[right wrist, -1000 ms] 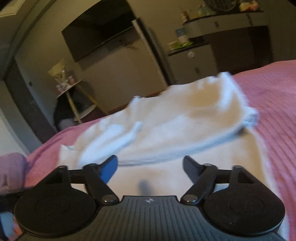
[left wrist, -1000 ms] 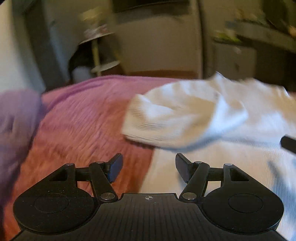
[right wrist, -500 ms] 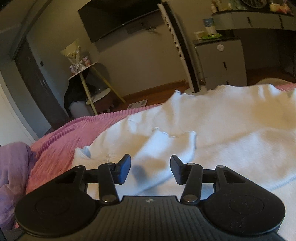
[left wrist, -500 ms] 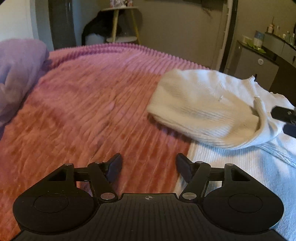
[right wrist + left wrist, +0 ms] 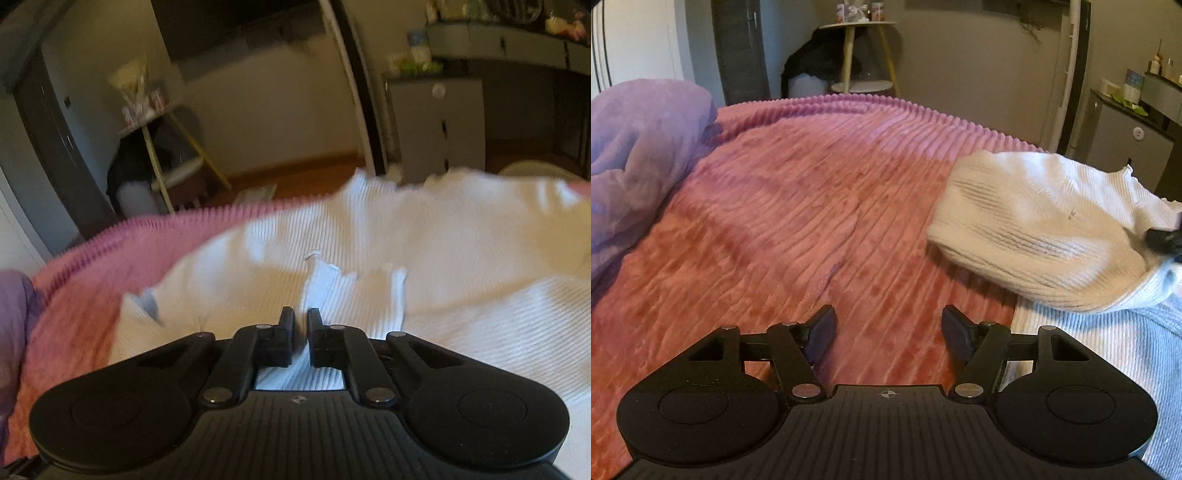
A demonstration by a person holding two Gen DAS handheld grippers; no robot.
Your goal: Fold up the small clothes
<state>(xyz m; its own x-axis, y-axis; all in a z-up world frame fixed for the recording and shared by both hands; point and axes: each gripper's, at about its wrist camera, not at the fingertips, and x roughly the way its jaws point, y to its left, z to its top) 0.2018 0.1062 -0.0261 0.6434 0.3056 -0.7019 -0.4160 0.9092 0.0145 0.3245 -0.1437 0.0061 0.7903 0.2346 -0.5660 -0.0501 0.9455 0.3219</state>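
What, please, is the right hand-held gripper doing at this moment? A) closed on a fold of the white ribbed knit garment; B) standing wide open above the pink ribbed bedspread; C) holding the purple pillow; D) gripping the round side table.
A: the right hand-held gripper has just been closing, and its jaws now stand nearly together with a fold of the white ribbed knit garment pinched between them.

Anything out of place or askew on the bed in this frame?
Nothing damaged or spilled. The white garment lies bunched, one flap folded over, on the pink blanket. The right gripper has just closed its jaws on a fold.
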